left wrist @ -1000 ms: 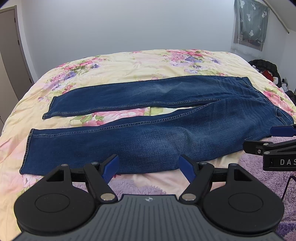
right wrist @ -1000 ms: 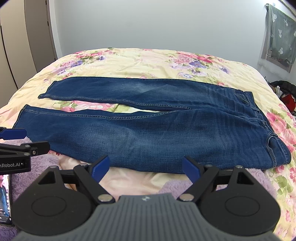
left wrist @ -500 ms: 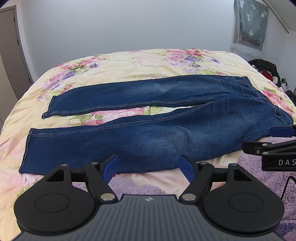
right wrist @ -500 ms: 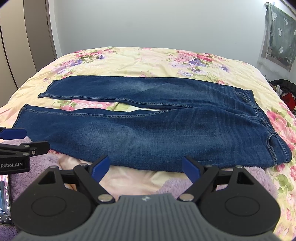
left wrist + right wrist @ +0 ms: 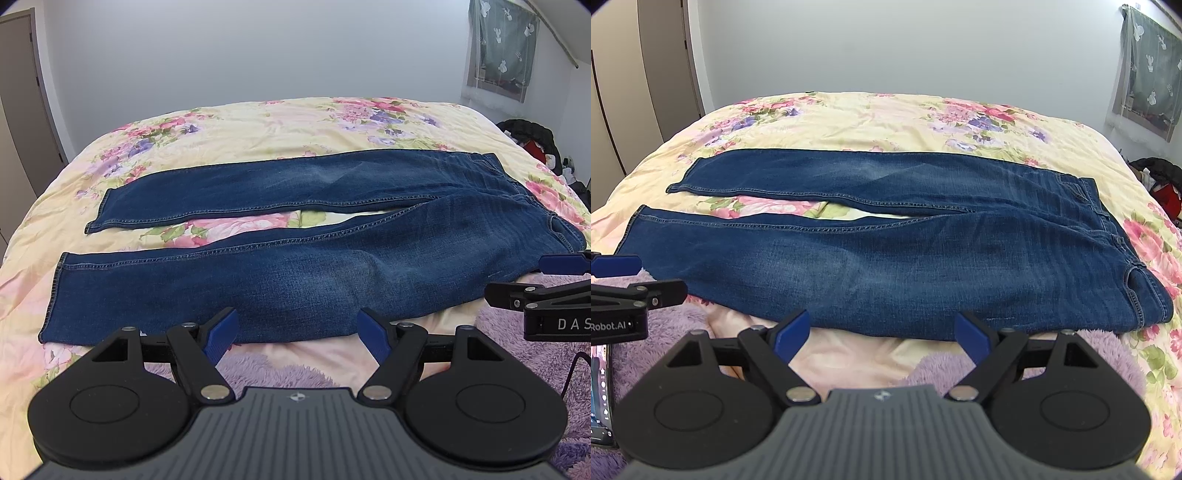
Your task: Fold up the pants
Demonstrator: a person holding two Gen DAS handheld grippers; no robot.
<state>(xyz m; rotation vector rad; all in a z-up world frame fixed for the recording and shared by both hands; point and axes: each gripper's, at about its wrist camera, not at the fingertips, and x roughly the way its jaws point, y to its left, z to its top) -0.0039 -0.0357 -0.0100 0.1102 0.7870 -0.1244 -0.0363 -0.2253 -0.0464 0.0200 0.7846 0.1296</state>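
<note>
Dark blue jeans point(image 5: 295, 266) lie flat on the bed, legs spread slightly apart, hems at the left, waistband at the right; they also show in the right wrist view point(image 5: 905, 266). My left gripper point(image 5: 298, 334) is open and empty, just short of the near leg's front edge. My right gripper point(image 5: 882, 335) is open and empty, just short of the near edge by the thigh. Each gripper shows in the other's view, the right one point(image 5: 543, 284) at the far right, the left one point(image 5: 628, 280) at the far left.
The bed carries a floral yellow cover point(image 5: 277, 122) and a purple fluffy blanket point(image 5: 280, 373) at the near edge. A pile of dark clothes point(image 5: 532, 136) sits beyond the bed's right side. A wardrobe point(image 5: 635, 81) stands at the left. A phone point(image 5: 600, 398) lies at the lower left.
Both grippers have drifted slightly; the views shift a little. The jeans have not moved and both grippers stay open.
</note>
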